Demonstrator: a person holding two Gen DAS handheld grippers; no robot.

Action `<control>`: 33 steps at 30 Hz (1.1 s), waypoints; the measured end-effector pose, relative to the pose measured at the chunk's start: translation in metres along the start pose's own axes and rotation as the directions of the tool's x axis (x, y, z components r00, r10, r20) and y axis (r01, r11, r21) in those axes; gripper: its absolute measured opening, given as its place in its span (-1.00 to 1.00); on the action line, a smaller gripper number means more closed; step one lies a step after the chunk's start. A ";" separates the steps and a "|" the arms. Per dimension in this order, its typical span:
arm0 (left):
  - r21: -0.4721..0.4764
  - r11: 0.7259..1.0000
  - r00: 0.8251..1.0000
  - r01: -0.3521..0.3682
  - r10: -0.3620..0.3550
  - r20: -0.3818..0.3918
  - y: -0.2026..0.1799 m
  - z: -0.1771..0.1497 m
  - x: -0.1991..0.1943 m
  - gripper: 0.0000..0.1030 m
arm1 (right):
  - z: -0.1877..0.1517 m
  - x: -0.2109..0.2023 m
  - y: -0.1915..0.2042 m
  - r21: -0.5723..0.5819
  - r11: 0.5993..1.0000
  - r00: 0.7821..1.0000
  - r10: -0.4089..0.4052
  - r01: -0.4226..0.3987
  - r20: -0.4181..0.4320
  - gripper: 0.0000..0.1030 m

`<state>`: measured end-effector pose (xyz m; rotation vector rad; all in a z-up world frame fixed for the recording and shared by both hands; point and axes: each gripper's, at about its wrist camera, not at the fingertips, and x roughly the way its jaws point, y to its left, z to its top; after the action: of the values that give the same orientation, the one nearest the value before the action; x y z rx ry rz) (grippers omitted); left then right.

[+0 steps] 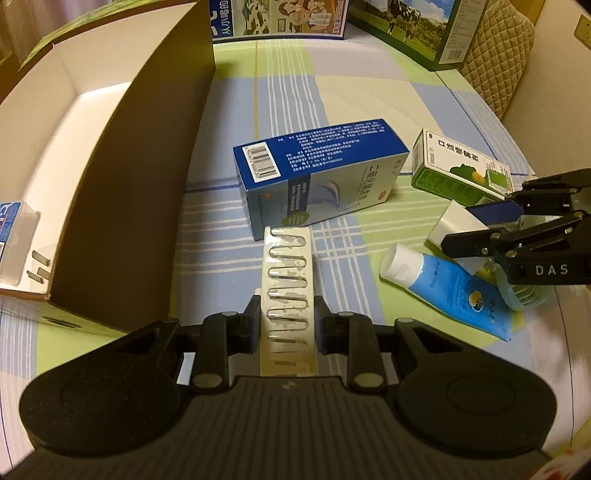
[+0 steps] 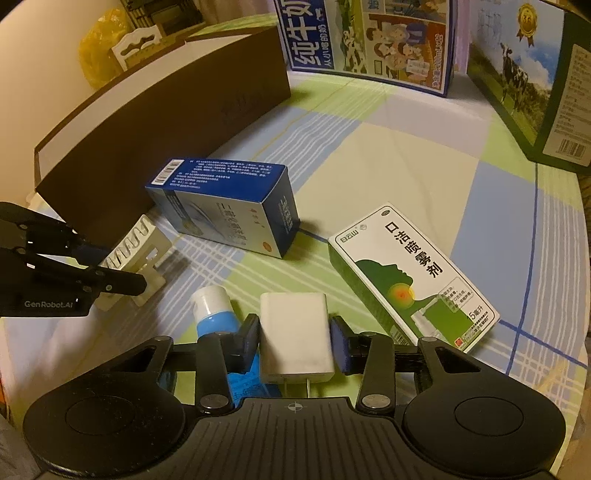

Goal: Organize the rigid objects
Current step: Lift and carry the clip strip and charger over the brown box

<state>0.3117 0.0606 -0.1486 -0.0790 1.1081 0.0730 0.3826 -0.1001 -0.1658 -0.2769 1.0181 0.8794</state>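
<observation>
Lying between the left gripper's (image 1: 283, 318) jaws, hook rack (image 1: 287, 291).

1. This looks like a home, a lived-in room rather than a lab or shop.
2. The worktop (image 2: 406, 147) is covered with a soft checked cloth in green, blue and cream, of the household kind.
3. At the far right a quilted beige cushion or chair back (image 1: 498, 59) stands beside a wall socket (image 1: 583, 27).
4. Two retail milk cartons with cow pictures (image 2: 369, 40) (image 2: 524, 74) stand along the far edge.
5. Everyday medicine-cabinet goods lie about: a blue medicine box (image 2: 229, 210), a green-and-white mouth-spray box (image 2: 410, 273), a blue tube with a white cap (image 1: 447, 288) and a white charger (image 2: 295, 339).
6. The lighting is warm and yellowish, and at the far left are a yellow bag (image 2: 101, 48) and carved white furniture (image 2: 136, 46).
</observation>
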 end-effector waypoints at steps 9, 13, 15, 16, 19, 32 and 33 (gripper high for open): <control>0.000 1.000 0.998 0.009 -0.009 0.055 0.000 0.003 -0.025 -0.55 | 0.002 -0.023 0.010 0.032 0.999 0.998 -0.010 0.008 0.062 -0.26; 0.000 1.000 0.997 0.017 -0.017 0.080 -0.001 0.004 -0.040 -0.55 | 0.004 -0.037 0.019 0.035 0.999 0.996 -0.009 0.006 0.089 -0.26; 0.000 1.000 0.995 0.023 -0.023 0.098 -0.001 0.004 -0.048 -0.55 | 0.006 -0.043 0.025 0.035 0.999 0.995 -0.010 0.007 0.100 -0.26; 0.001 1.000 0.994 0.026 -0.026 0.108 -0.001 0.005 -0.053 -0.55 | 0.006 -0.045 0.027 0.034 0.999 0.994 -0.011 0.007 0.106 -0.26; 0.002 0.999 0.990 0.032 -0.033 0.136 0.001 0.006 -0.067 -0.55 | 0.007 -0.055 0.036 0.031 0.999 0.992 -0.014 0.010 0.122 -0.26; -0.006 0.999 0.959 0.054 -0.050 0.279 0.030 0.010 -0.134 -0.55 | 0.035 -0.084 0.094 -0.024 1.000 0.975 0.016 -0.011 0.224 -0.26; -0.009 0.999 0.957 0.052 -0.048 0.287 0.034 0.010 -0.138 -0.55 | 0.038 -0.084 0.100 -0.030 0.999 0.973 0.025 -0.018 0.230 -0.26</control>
<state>0.2563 0.0931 -0.0214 -0.1073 0.8147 0.0462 0.3122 -0.0569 -0.0571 -0.1825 0.7947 0.9231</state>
